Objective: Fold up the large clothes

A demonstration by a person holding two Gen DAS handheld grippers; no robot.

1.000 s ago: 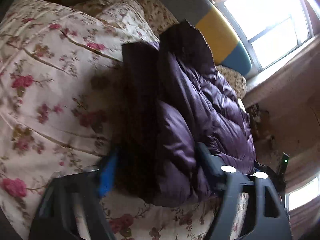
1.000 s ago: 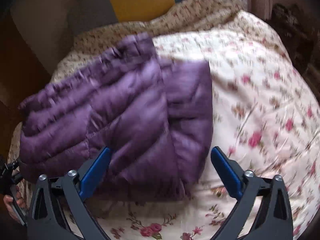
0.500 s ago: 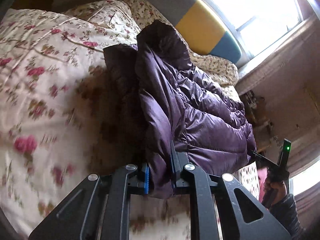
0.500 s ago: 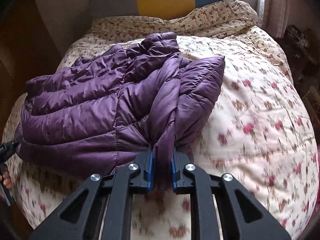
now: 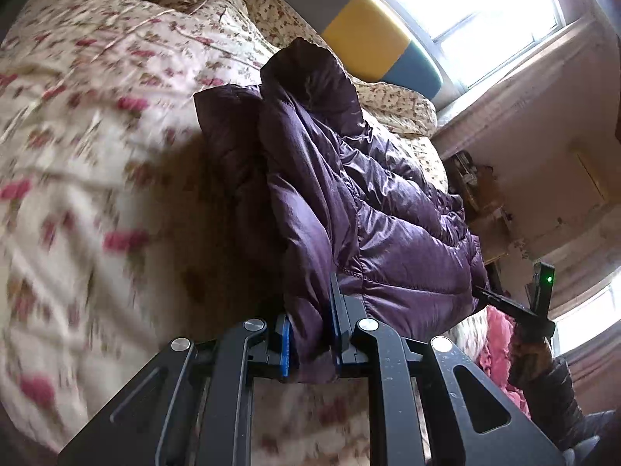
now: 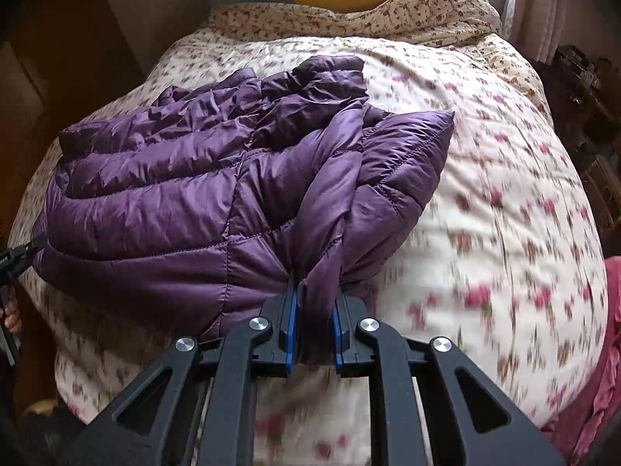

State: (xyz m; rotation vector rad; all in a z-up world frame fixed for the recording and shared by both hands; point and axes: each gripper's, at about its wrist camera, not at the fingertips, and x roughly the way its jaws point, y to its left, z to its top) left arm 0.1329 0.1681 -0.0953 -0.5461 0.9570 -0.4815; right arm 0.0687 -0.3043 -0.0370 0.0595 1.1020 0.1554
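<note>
A purple quilted puffer jacket (image 5: 372, 209) lies bunched on a floral bedspread (image 5: 97, 147). My left gripper (image 5: 310, 334) is shut on the jacket's near edge, with fabric pinched between its blue pads. In the right wrist view the jacket (image 6: 186, 194) spreads left and away, one folded corner sticking out to the right. My right gripper (image 6: 314, 322) is shut on a gathered fold of the near hem. The other gripper's tip (image 6: 15, 256) shows at the jacket's left end. The floral bedspread (image 6: 504, 213) lies under it all.
A grey, yellow and blue headboard cushion (image 5: 372, 35) stands at the far end of the bed under a bright window (image 5: 485, 11). A cluttered shelf (image 5: 477, 194) and a wall are beside the bed. A pink cloth (image 6: 597, 369) hangs at the bed's right edge.
Both grippers went from wide open around the jacket's edge to shut on it. They have since pulled back, drawing the gathered fabric toward me.
</note>
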